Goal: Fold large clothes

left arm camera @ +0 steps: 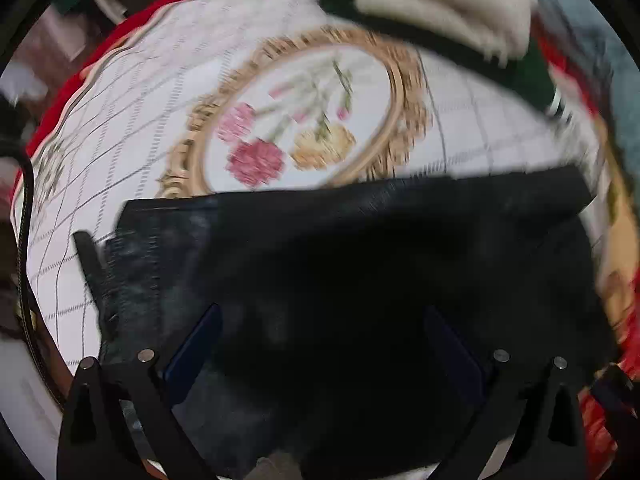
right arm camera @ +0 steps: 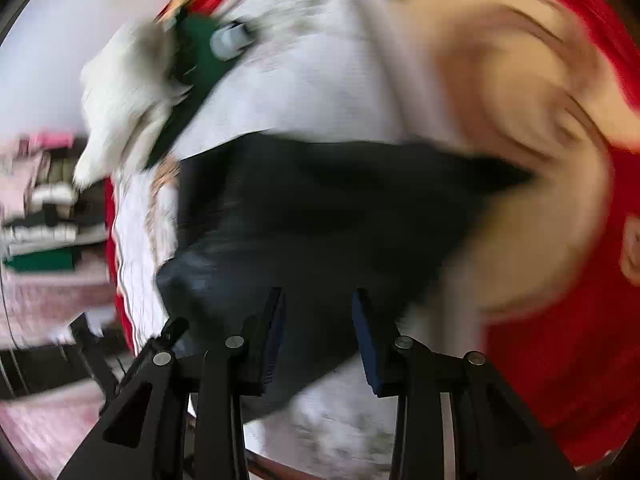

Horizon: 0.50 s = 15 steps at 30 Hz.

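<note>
Dark garment [left arm camera: 360,272], denim-like with pale wear marks, lies folded on the floral tablecloth [left arm camera: 132,120] of the worktop, its straight folded edge running just below the ringed flower motif [left arm camera: 296,120]. Both views are motion-blurred.

Left hand-held gripper [left arm camera: 324,344]: jaws wide, pointing down over the fabric. Blue pads [left arm camera: 196,344] stand well apart and nothing is pinched between them.

Right hand-held gripper [right arm camera: 316,336]: jaws narrow, with a flap of the same dark garment [right arm camera: 320,208] running between the pads. Blur hides whether they actually press on it, so I can't tell if it's gripped or just passing through.

A white-gloved hand [right arm camera: 124,92] on a green handle shows at upper left of the right wrist view. Folded clothes [left arm camera: 432,4] are stacked at the far edge of the tablecloth.

My read: mid-fold, next layer about to go over. To do it well:
- get a firm pinch on a corner at each end of the same edge
- carry both corners together and keep the edge taut
- land it parallel to the existing folded edge
- release only once flat, then smooth outward

Risk: a one-sided grip would skew the fold.
</note>
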Tool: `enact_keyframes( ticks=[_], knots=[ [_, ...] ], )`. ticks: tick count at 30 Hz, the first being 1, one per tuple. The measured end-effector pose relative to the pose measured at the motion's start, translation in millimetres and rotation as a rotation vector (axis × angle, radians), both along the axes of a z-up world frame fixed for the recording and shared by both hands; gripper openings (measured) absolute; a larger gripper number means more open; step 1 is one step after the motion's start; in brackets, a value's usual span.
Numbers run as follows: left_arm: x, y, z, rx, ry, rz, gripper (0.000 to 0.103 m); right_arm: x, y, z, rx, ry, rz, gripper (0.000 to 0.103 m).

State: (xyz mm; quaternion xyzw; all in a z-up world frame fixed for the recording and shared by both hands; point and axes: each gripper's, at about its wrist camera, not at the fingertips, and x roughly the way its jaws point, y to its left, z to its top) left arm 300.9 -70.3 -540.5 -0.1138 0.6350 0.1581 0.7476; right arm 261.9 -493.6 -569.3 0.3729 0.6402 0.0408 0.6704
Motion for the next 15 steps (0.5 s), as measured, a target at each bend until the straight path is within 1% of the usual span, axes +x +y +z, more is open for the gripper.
enact_keyframes(
  ticks=[1, 2, 3, 4, 5, 7, 9, 11, 14, 15],
  knots=[
    [3, -3, -10, 0.011, 0.017, -0.016, 0.103, -7, -12, -12, 0.011, 0.027, -0.029, 0.037],
    [4, -4, -13, 0.014, 0.018, -0.020, 0.103, -16, -23, -23, 0.047, 0.043, -0.067, 0.037],
    [4, -3, -17, 0.011, 0.017, -0.024, 0.103, -22, -29, -35, 0.100, 0.046, -0.101, 0.037],
    [5, -2, -19, 0.007, 0.016, -0.027, 0.103, -24, -30, -44, 0.126, 0.043, -0.117, 0.037],
    [4, -1, -20, 0.000, 0.013, -0.032, 0.103, -23, -32, -54, 0.157, 0.027, -0.130, 0.037],
    [3, 0, -20, -0.008, 0.006, -0.045, 0.103, -21, -34, -64, 0.191, 0.003, -0.140, 0.037],
    [3, 3, -21, -0.026, 0.007, -0.040, 0.103, -12, -31, -75, 0.229, -0.043, -0.149, 0.037],
    [3, 7, -23, -0.044, 0.017, -0.028, 0.103, -2, -23, -88, 0.261, -0.082, -0.161, 0.045],
    [3, 10, -26, -0.062, 0.029, -0.023, 0.103, 6, -18, -102, 0.326, -0.113, -0.214, 0.050],
    [3, 11, -26, -0.063, 0.030, -0.027, 0.103, 7, -19, -106, 0.347, -0.122, -0.231, 0.050]
  ],
)
